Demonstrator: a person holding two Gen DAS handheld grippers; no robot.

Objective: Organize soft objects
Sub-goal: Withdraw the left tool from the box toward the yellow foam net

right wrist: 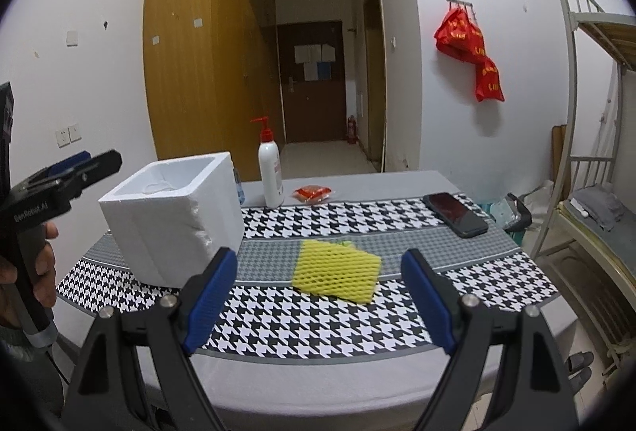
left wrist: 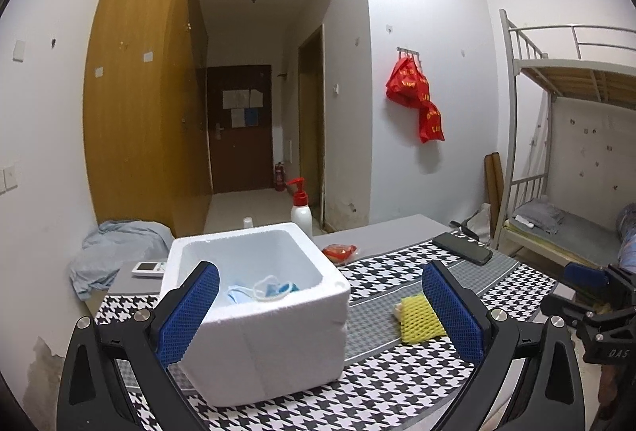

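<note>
Only one container sits on the table (right wrist: 357, 371): a white foam box (left wrist: 274, 331), open at the top, standing on the black-and-white houndstooth cloth (right wrist: 318, 316) toward the table's left side. Inside it lie blue face masks (left wrist: 258, 294) with white ear loops, bunched on the bottom; their exact number cannot be told from the tangle. Outside the box, one yellow foam net sleeve (right wrist: 336, 270) lies flat on the cloth, to the right of the box and apart from it.

Both tools have their jaws spread wide with nothing between the blue pads. The left gripper (left wrist: 322, 308) hangs over the near edge of the table with the box in front of its left finger. The right gripper (right wrist: 318, 296) is held at the near edge, the yellow sleeve just beyond its fingertips, untouched. A hand (right wrist: 41, 264) holds the left tool's handle.

Counted otherwise: one white pump bottle (right wrist: 270, 172) with a red top behind the box, one small red packet (right wrist: 314, 192) next to it, one dark phone (right wrist: 455, 214) at the far right of the cloth, and one small white remote (left wrist: 149, 268) to the left of the box. Red bags (right wrist: 471, 53) hang from a wall hook.
</note>
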